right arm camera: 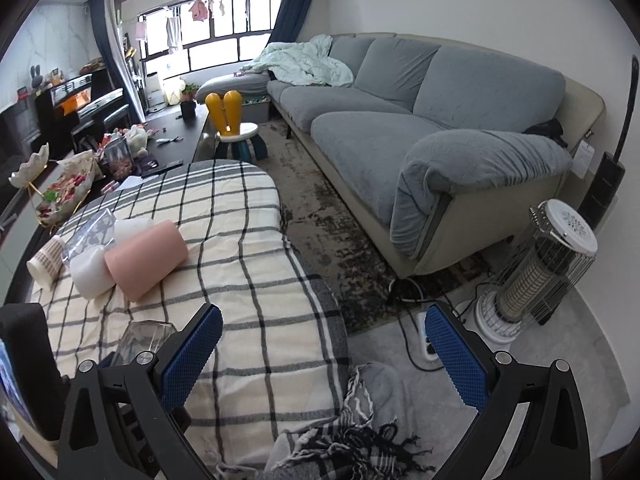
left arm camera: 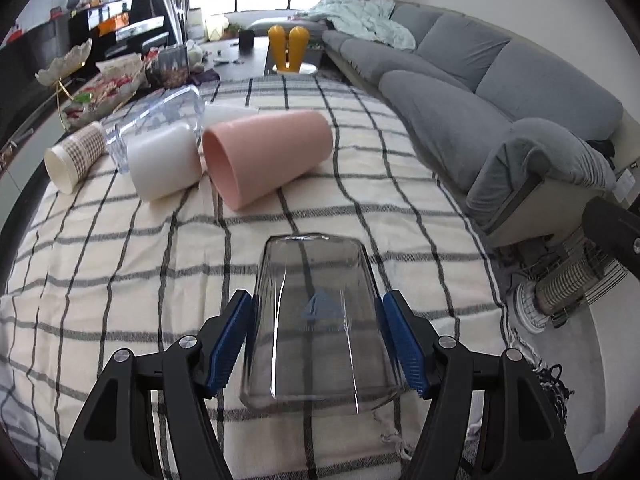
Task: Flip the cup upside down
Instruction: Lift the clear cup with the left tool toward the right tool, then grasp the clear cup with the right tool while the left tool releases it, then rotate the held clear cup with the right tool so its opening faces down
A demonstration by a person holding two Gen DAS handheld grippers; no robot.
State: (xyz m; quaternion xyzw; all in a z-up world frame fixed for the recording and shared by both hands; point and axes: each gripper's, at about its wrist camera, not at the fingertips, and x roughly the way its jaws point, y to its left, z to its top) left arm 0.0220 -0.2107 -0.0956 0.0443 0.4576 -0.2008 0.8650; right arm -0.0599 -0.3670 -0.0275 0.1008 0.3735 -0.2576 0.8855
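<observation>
A clear glass cup [left arm camera: 316, 320] stands upside down on the checked cloth [left arm camera: 120, 280], base up and rim on the cloth. My left gripper [left arm camera: 318, 316] has its blue pads [left arm camera: 234, 336] against the cup's two sides. The same cup shows in the right wrist view [right arm camera: 144, 338], partly hidden behind my right gripper's left finger. My right gripper [right arm camera: 324, 356] is open and empty, held over the table's right edge and the floor.
A pink cup [left arm camera: 264, 156], a white cup [left arm camera: 164, 164], a clear cup [left arm camera: 160, 120] and a patterned paper cup [left arm camera: 74, 156] lie on their sides further back. A grey sofa [right arm camera: 420, 128] stands to the right, a heater [right arm camera: 536, 272] on the floor.
</observation>
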